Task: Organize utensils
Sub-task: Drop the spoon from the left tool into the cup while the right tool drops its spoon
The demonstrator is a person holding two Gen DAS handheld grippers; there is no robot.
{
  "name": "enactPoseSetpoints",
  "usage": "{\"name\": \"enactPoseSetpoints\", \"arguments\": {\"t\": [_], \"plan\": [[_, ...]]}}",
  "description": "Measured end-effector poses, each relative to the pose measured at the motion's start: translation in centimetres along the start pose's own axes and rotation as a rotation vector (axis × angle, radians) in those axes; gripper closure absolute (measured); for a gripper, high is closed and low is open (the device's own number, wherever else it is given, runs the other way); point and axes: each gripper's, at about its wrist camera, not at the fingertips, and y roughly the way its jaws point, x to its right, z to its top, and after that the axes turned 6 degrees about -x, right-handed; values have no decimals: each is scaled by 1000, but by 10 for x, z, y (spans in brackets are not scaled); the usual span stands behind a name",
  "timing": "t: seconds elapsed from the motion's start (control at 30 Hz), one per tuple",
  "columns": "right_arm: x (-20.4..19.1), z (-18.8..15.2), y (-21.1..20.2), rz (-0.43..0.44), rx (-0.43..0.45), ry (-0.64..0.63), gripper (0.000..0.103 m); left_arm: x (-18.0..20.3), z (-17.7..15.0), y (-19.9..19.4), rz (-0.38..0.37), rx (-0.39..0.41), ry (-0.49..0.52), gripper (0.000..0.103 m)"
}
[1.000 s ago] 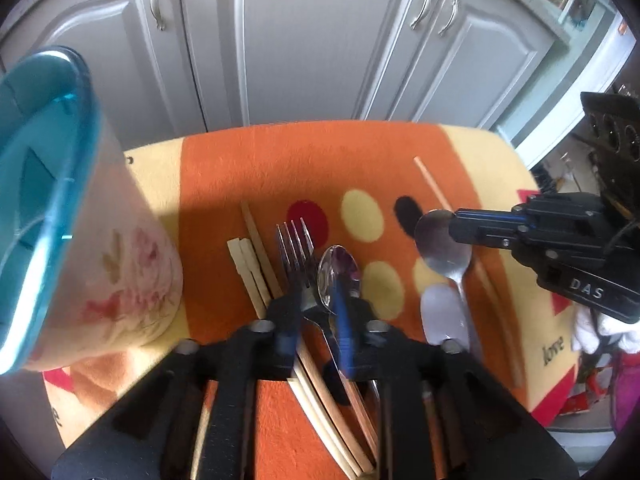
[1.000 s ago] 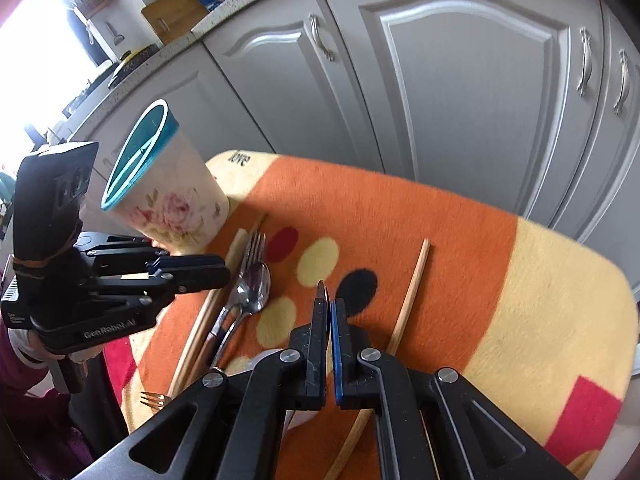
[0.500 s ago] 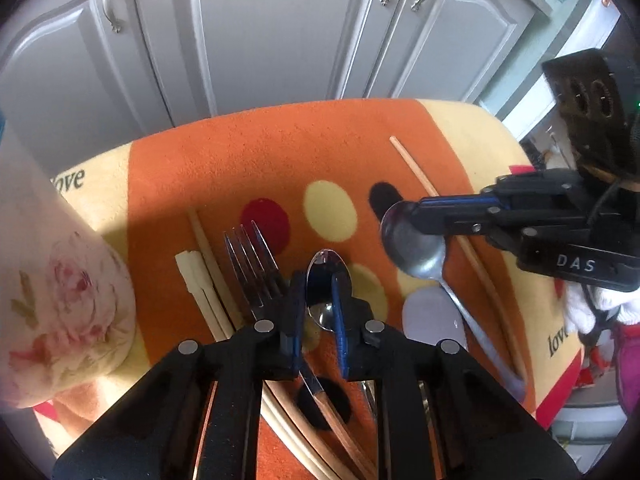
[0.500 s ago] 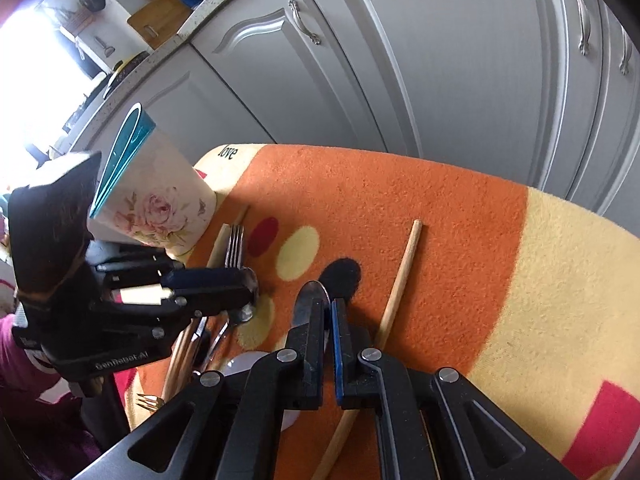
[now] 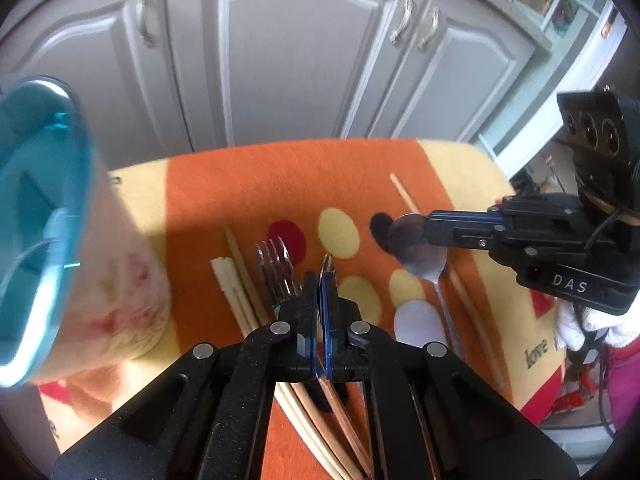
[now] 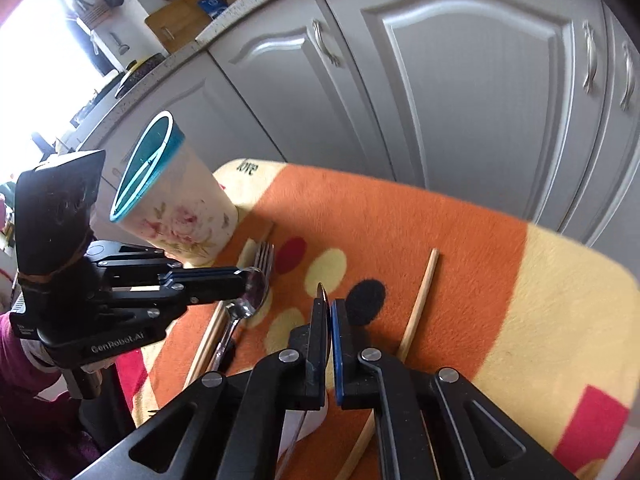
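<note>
My left gripper [image 5: 322, 280] is closing tight on the bowl of a steel spoon [image 5: 327, 261], seen edge-on between its pads. From the right wrist view the left gripper [image 6: 240, 278] holds this spoon [image 6: 256, 286] just above the mat, handle trailing down. My right gripper [image 6: 328, 306] is shut on a second spoon [image 6: 321, 293], also edge-on. In the left wrist view the right gripper [image 5: 430, 229] pinches that spoon's bowl [image 5: 416, 246]. A fork [image 5: 276, 268] and pale chopsticks [image 5: 234, 292] lie on the mat below the left gripper.
A floral cup with a blue rim [image 5: 132, 300] stands at the mat's left [image 6: 180, 216]. One wooden chopstick [image 6: 420, 300] lies alone right of centre. The orange and yellow spotted mat [image 5: 248, 184] ends near grey cabinet doors [image 5: 288, 60]. A gloved hand [image 5: 588, 320] holds the right gripper.
The left gripper's jaws went from open around the spoon lying on the mat to shut on its bowl, which now stands edge-on. The right gripper stayed shut on its spoon.
</note>
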Motion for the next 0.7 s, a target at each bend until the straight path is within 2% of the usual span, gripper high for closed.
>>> {"name": "enactPoseSetpoints", "arguments": {"t": [0.2, 0.37, 0.7], "plan": [[-19, 5, -30, -53, 59, -36, 100, 0, 1, -52, 12, 128, -12, 102], [-33, 9, -55, -91, 108, -55, 101, -18, -1, -96, 20, 228, -56, 102], [-74, 30, -89, -110, 178, -127, 101, -55, -5, -170, 2, 356, -158, 102]]}}
